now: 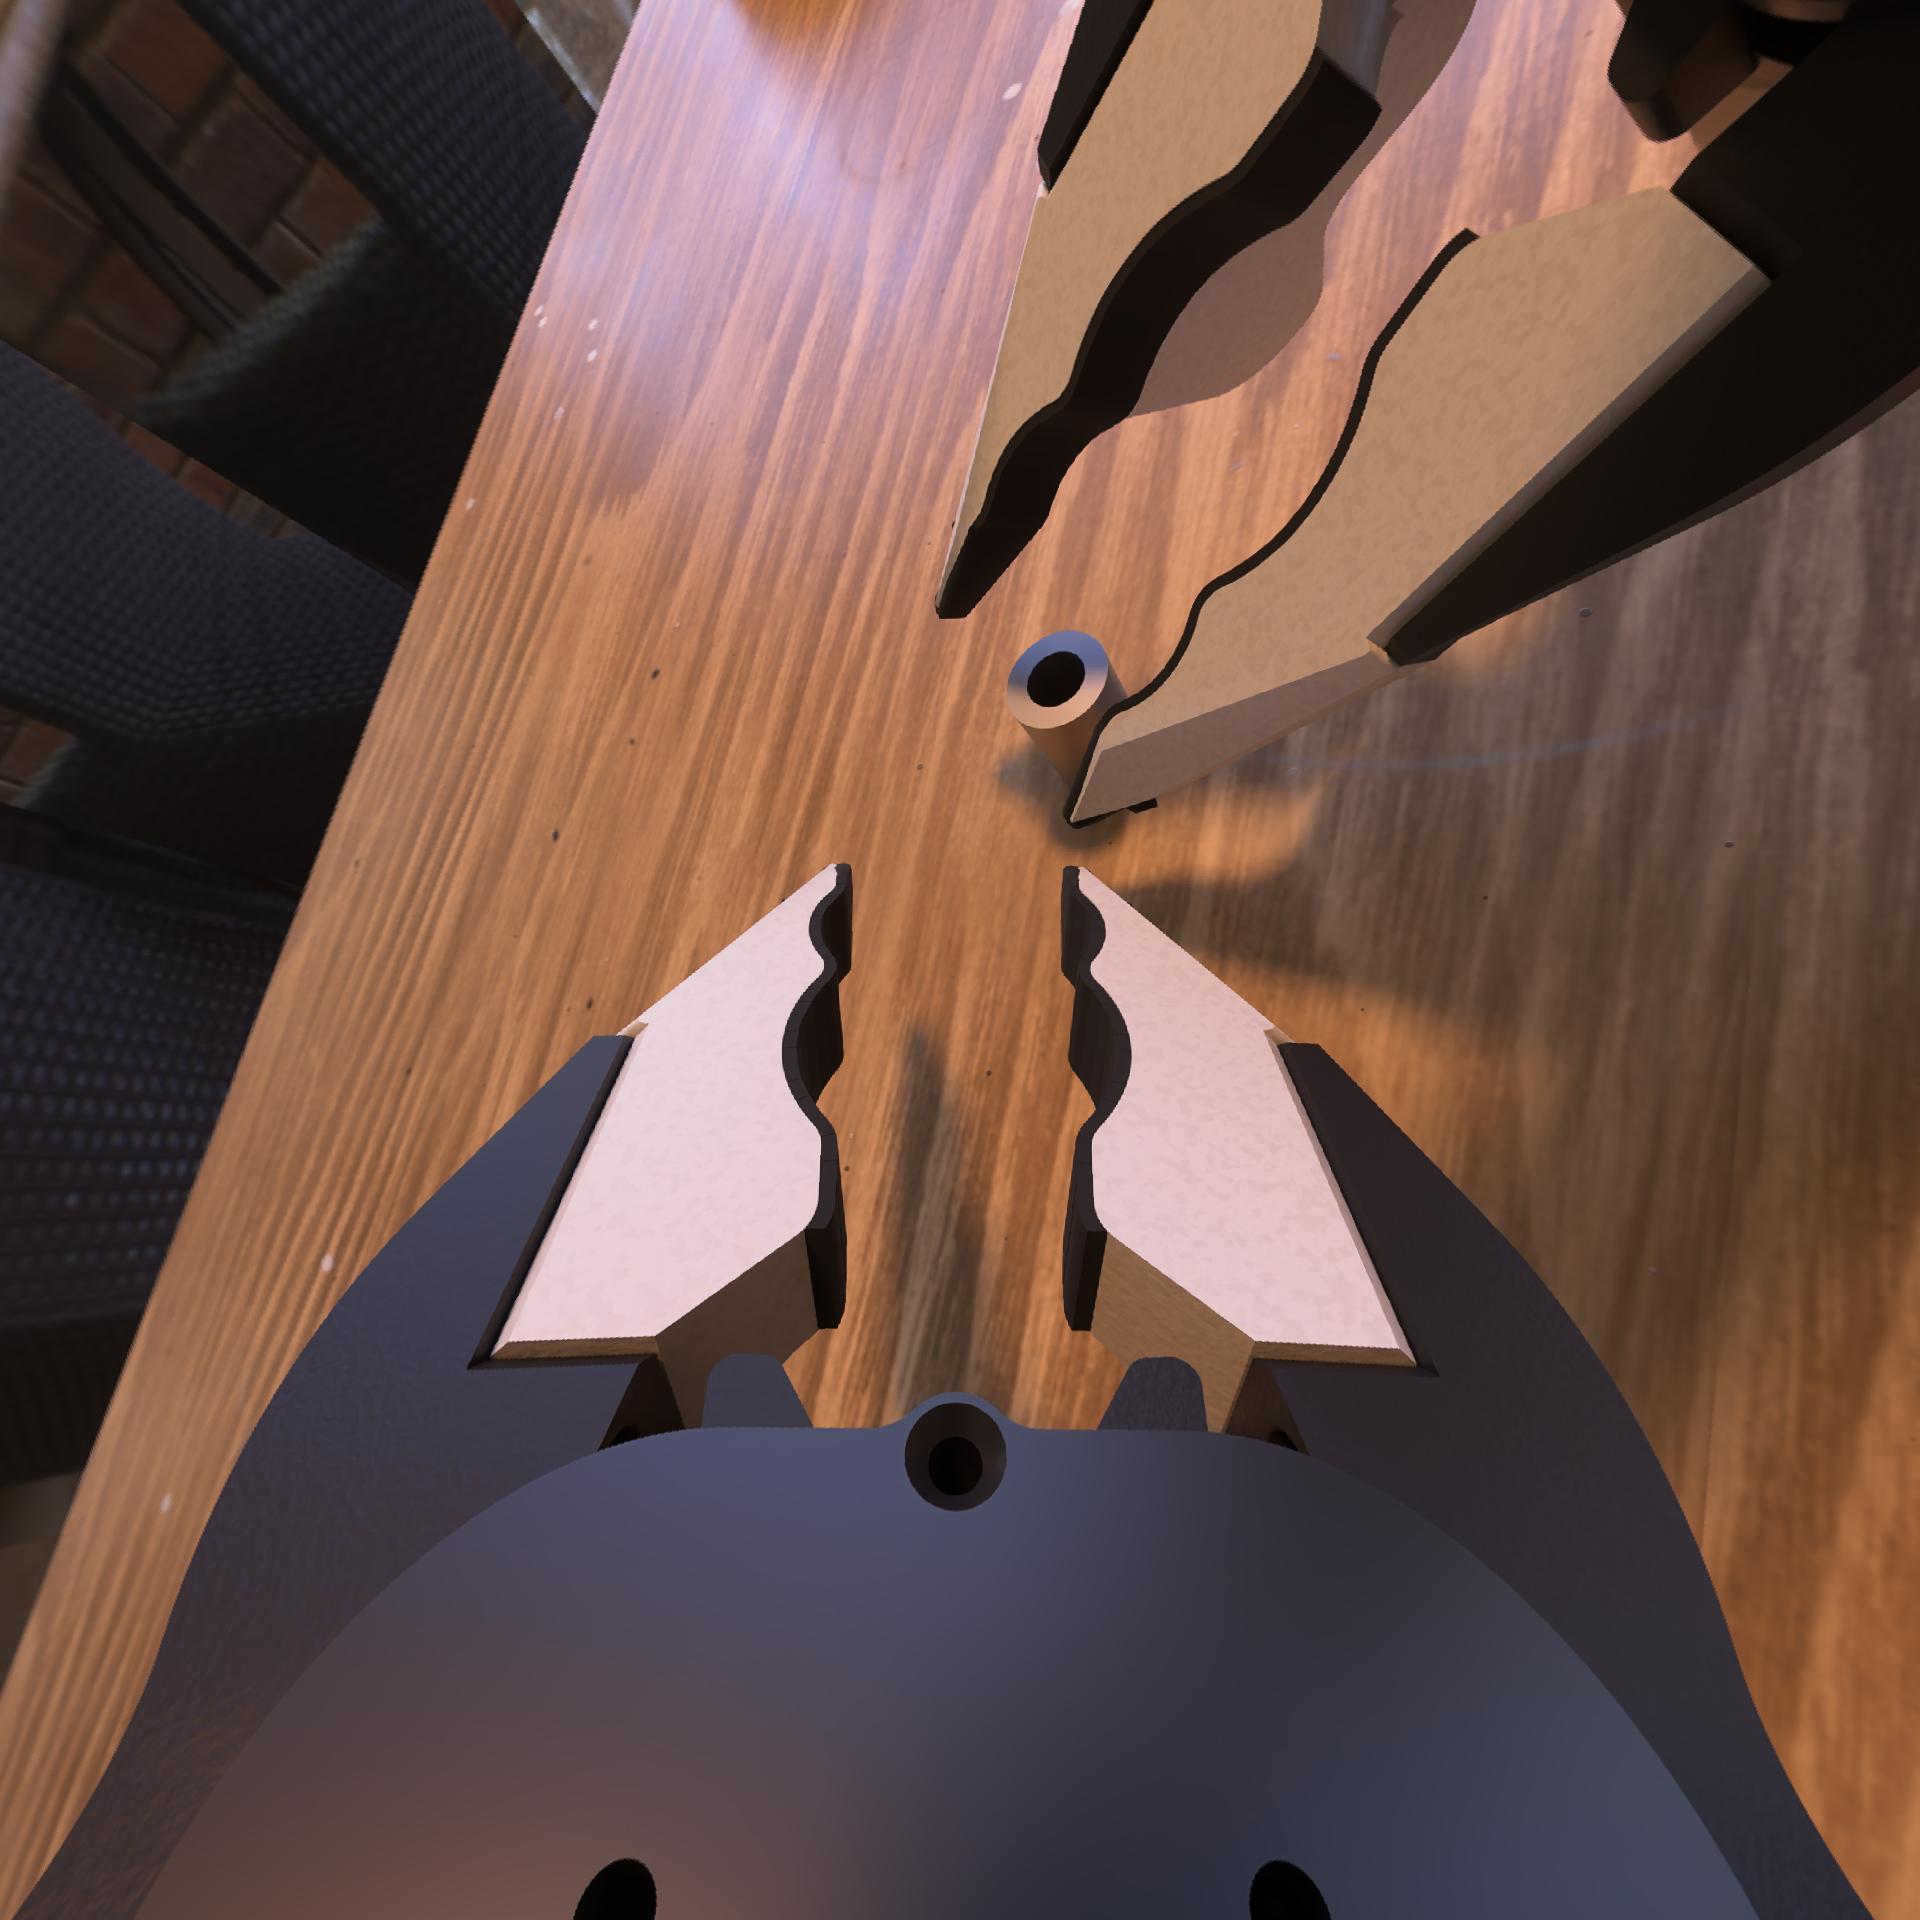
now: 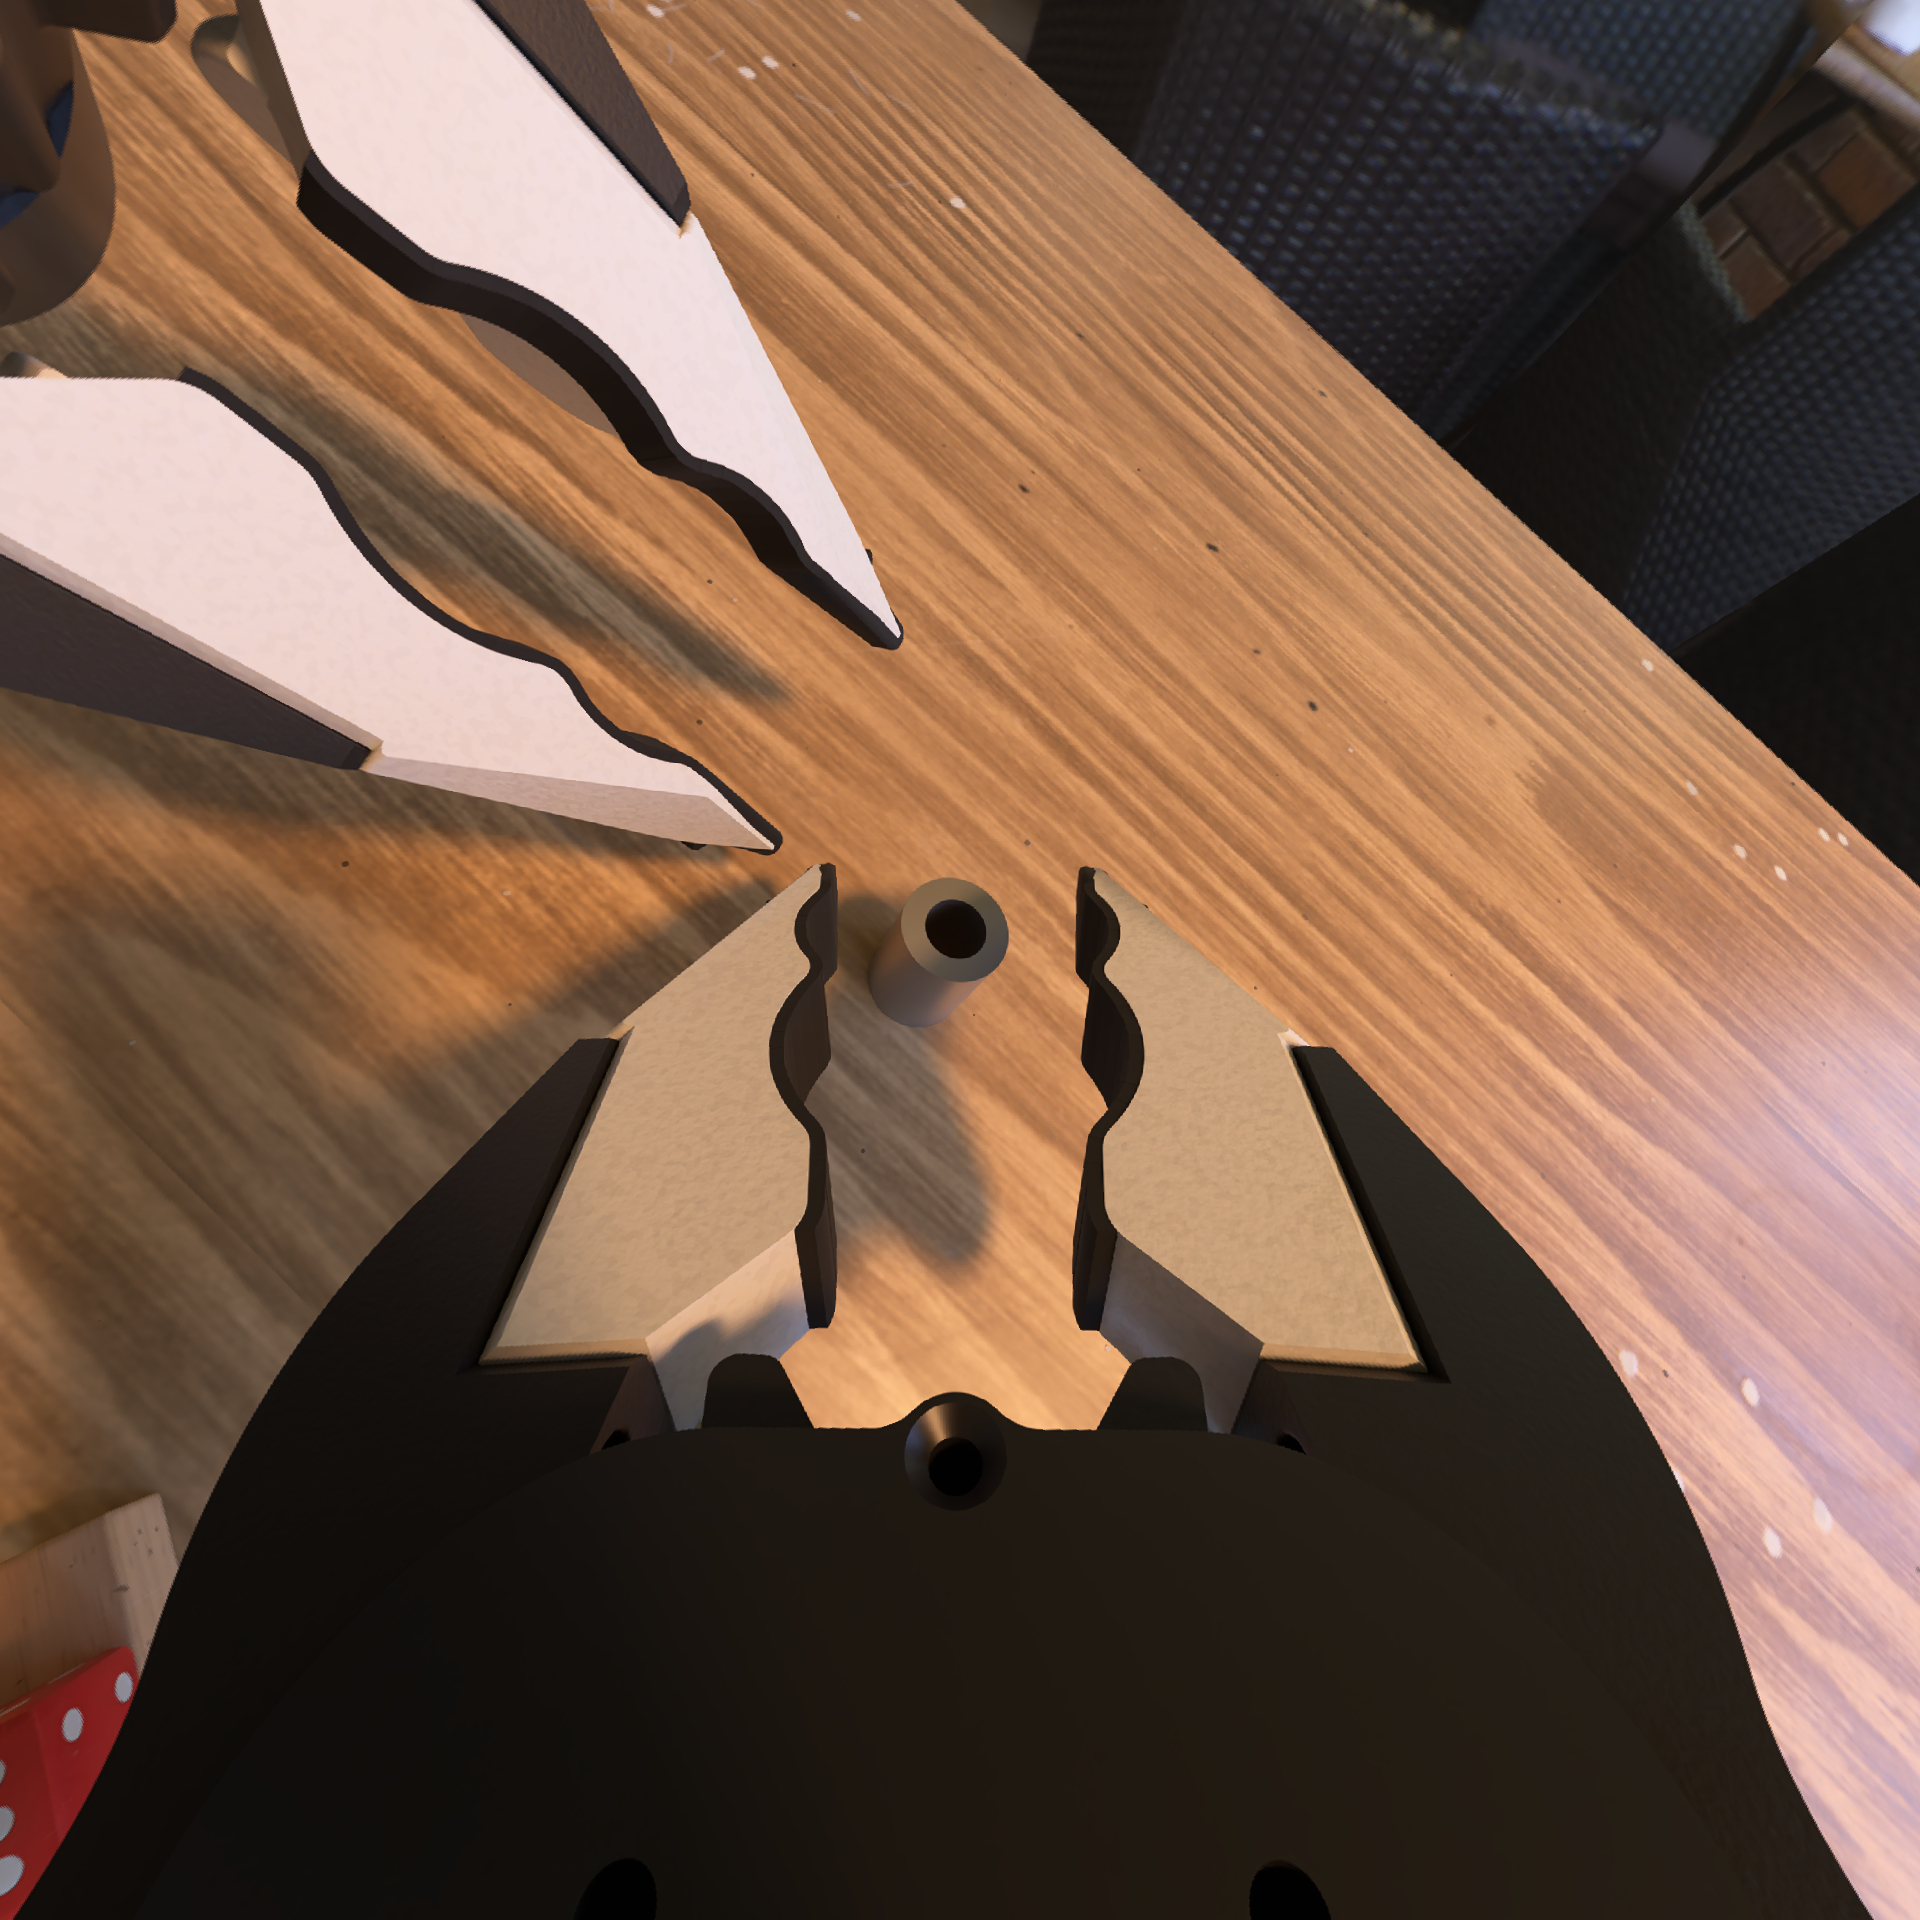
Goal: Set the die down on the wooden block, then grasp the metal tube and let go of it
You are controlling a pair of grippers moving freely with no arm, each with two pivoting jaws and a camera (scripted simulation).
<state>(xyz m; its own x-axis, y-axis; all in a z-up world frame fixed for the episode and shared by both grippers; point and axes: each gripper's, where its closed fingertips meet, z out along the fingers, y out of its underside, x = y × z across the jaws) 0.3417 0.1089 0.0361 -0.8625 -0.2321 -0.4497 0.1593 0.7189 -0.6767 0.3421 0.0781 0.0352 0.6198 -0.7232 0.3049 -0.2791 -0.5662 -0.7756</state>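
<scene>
You have two grippers in view. The right gripper (image 2: 954, 871) has its jaws spread apart and grips nothing. The left gripper (image 1: 954, 868) is likewise released, with bare table showing between its fingers.

Count one tube (image 2: 940, 951). It stands upright on the table (image 2: 1351, 831), bore facing up, between the right gripper's fingertips and apart from both. In the right wrist view it sits nearer the left-hand finger than the other. In the left wrist view you see the same tube (image 1: 1060, 691) just ahead of the left gripper's tips, with one finger of the right gripper overlapping its side; you cannot tell from that view whether they touch.

Count one die (image 2: 57, 1766). It is red with white pips and lies at the lower left edge of the right wrist view, partly hidden behind the gripper body. Count one block (image 2: 94, 1579) of pale wood, directly beside the die at the same edge. The die appears to rest on it, but most of the contact is cut off, so you cannot confirm it.

Obstructions: the left gripper's two fingers reach in from the upper left of the right wrist view, and the nearer tip ends just beside the right gripper's left-hand fingertip, near the tube.

Surroundings: dark woven chairs (image 2: 1558, 208) stand along the table's far edge. A brick floor (image 1: 208, 187) shows beyond them.
</scene>
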